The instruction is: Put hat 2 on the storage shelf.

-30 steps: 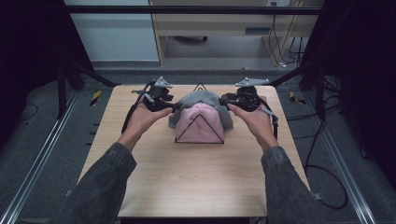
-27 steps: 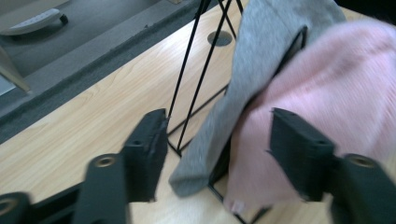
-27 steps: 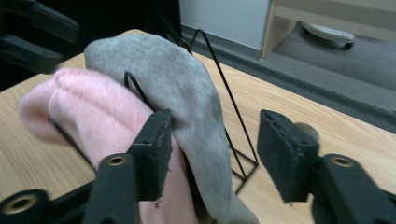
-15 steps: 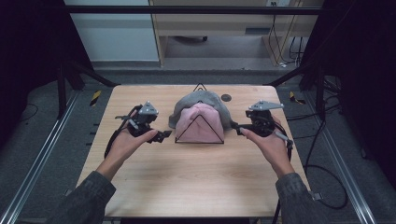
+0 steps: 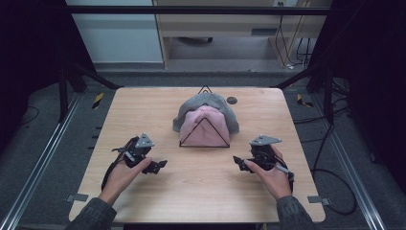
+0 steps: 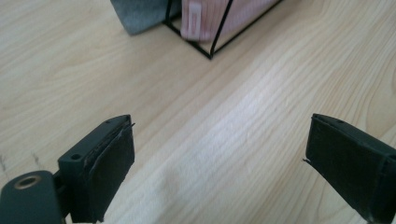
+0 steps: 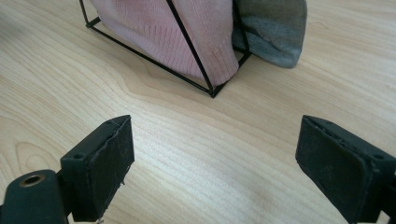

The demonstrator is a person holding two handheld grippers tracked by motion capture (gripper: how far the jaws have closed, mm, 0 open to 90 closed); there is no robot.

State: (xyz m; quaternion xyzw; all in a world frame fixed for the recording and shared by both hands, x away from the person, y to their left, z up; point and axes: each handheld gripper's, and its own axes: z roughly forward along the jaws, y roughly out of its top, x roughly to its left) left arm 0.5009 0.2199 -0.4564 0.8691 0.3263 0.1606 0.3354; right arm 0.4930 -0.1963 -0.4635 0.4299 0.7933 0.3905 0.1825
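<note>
The left tongs (image 5: 160,166) stand wide with nothing between the pads, their jaws having just been opening; only bare wood of the worktop (image 5: 201,191) shows between them in the left gripper view. The right tongs (image 5: 238,162) are likewise wide and hold nothing, their jaws also having just been opening. Both pairs point inward toward each other, low over the worktop, each in a hand (image 5: 119,175).

Between the two tongs and a little beyond them stands a black wire frame (image 5: 204,133), three-cornered, well apart from both. A pink knit cloth (image 5: 203,125) is draped over it, and a grey knit cloth (image 5: 203,101) lies over the pink one, hanging down on both sides. In the right gripper view, the frame's near corner (image 7: 212,91) lies ahead of the tongs, the pink cloth (image 7: 177,32) within it and the grey cloth (image 7: 275,28) to its right.
</note>
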